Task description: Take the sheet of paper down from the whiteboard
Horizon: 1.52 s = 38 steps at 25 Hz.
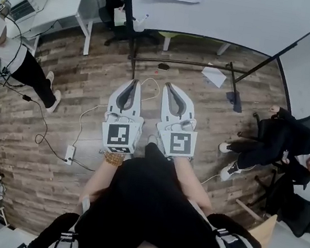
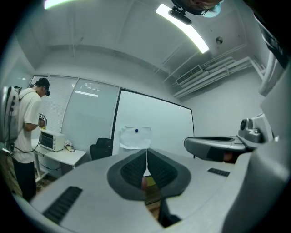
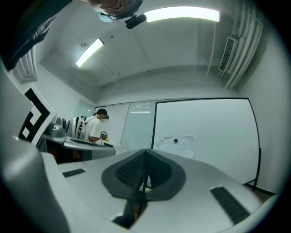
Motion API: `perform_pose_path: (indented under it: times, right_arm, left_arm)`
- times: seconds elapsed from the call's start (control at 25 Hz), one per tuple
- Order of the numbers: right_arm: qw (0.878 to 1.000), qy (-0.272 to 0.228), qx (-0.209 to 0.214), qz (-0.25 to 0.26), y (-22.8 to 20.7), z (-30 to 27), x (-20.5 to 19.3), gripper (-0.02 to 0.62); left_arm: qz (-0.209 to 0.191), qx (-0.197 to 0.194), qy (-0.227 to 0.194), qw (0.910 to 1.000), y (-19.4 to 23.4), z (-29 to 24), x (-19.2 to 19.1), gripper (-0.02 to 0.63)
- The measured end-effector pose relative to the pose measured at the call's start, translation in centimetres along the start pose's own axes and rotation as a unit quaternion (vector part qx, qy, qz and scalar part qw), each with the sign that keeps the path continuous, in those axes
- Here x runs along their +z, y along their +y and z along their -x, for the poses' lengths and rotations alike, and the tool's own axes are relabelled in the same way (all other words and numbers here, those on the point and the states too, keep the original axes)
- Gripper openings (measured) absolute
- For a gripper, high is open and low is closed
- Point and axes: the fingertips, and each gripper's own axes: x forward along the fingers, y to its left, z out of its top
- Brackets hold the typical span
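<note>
White sheet of paper (image 2: pixel 135 139) hangs on the whiteboard (image 2: pixel 159 118) ahead, pinned by a blue magnet (image 2: pixel 136 131). I hold my left hand-held gripper (image 2: pixel 146 157) and right hand-held gripper (image 3: pixel 145 157) well apart from it, both closed on nothing.

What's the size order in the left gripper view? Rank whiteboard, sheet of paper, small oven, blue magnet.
1. whiteboard
2. sheet of paper and small oven, about alike
3. blue magnet
</note>
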Motion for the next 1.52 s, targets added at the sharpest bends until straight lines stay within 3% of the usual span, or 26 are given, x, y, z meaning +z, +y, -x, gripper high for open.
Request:
perform_pose_path:
  times: [0.6,1.08,1.52]
  right_arm:
    - [0.999,0.025,0.0,-0.028,-9.8,-2.8,-4.2,-0.002]
    - [0.999,0.044,0.014,-0.02,-11.9,-7.0,-6.4,-0.002]
    - [0.999,0.048,0.009,-0.001,-14.3,-15.2,-7.0,-0.002]
  left_arm:
    - [-0.013,0.029,0.022,0.9992,-3.4,-7.8,-1.6,0.015]
    - [-0.007,0.039,0.023,0.9989,-1.1,-12.4,-2.6,0.015]
    - [0.009,0.017,0.016,0.9997,2.7,-21.3,-2.6,0.015]
